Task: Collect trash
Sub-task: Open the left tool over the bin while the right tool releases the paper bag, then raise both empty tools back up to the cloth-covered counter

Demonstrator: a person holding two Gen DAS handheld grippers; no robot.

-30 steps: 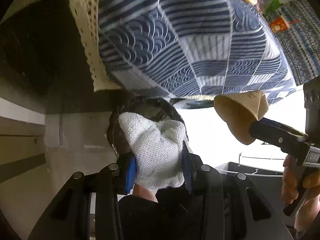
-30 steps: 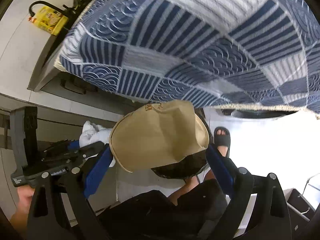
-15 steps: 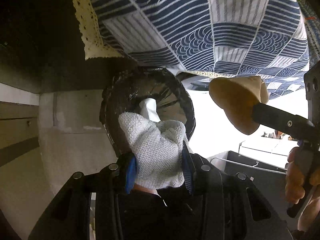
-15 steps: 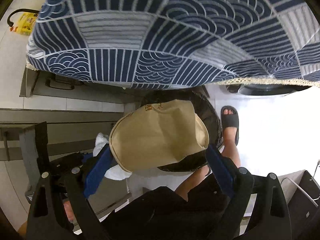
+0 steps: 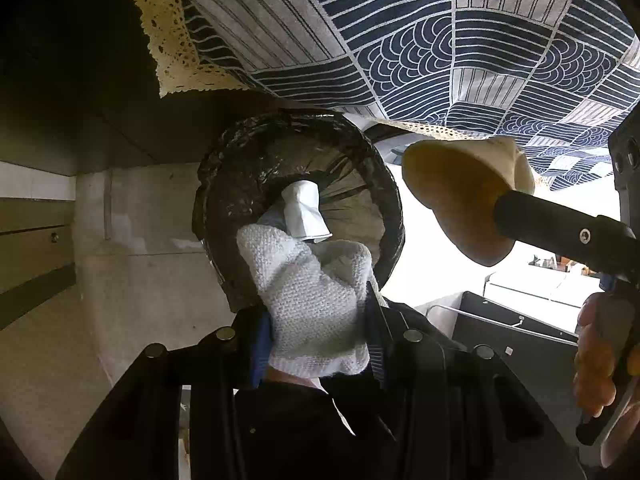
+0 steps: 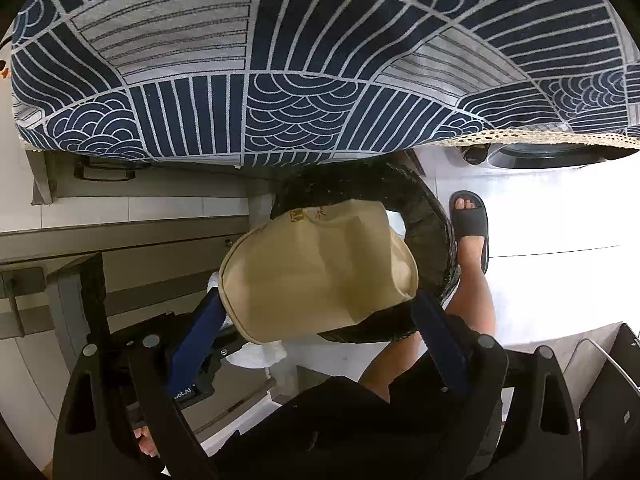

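Observation:
My left gripper is shut on a crumpled white paper towel, held just above the near rim of a black-lined trash bin. A white piece of trash lies inside the bin. My right gripper is shut on a crushed tan paper cup, held over the bin. The cup also shows in the left wrist view, right of the bin's rim. The towel shows under the cup in the right wrist view.
A table with a blue-and-white patterned cloth overhangs the bin from above. A person's sandalled foot stands just right of the bin. A dark box sits on the floor at the right. Grey cabinet fronts run along the left.
Both grippers have come down from the table edge toward the bin. The bin's opening and the white trash inside have come into view. Both still hold their items.

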